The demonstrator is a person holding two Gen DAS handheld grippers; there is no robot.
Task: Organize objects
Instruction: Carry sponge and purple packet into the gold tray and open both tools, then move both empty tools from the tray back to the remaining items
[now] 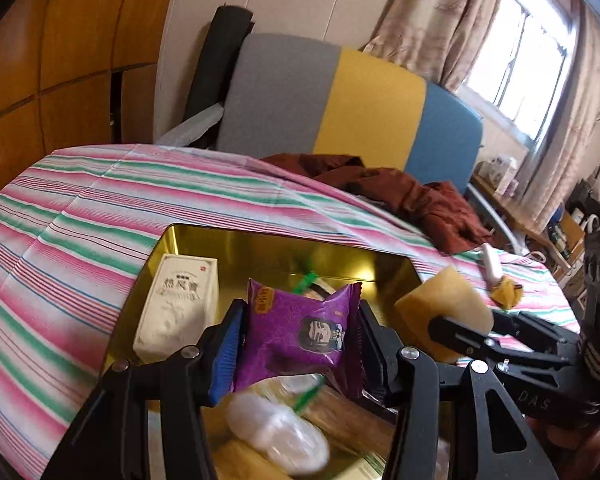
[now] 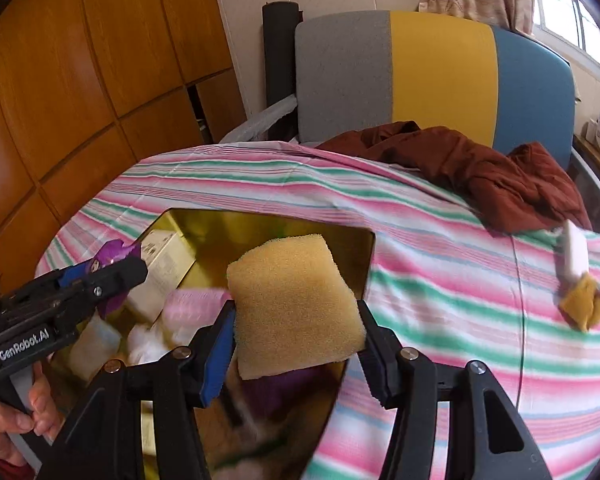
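Observation:
My left gripper [image 1: 300, 336] is shut on a purple snack packet [image 1: 300, 336] and holds it above a gold tin box [image 1: 260, 240]. The tin holds a white carton [image 1: 178, 306], a clear-wrapped white item [image 1: 276, 436] and other wrapped items. My right gripper [image 2: 296, 320] is shut on a yellow sponge [image 2: 296, 304] over the tin's right part [image 2: 352, 240]. The sponge and right gripper also show in the left wrist view [image 1: 444, 304]. The left gripper with the packet shows at the left of the right wrist view [image 2: 112, 264].
The tin sits on a pink, green and white striped cloth [image 2: 440, 272]. A white object with a yellow cloth piece [image 2: 580, 280] lies at the right. A dark red garment [image 2: 480, 168] lies at the back, before a grey, yellow and blue chair back [image 2: 440, 76].

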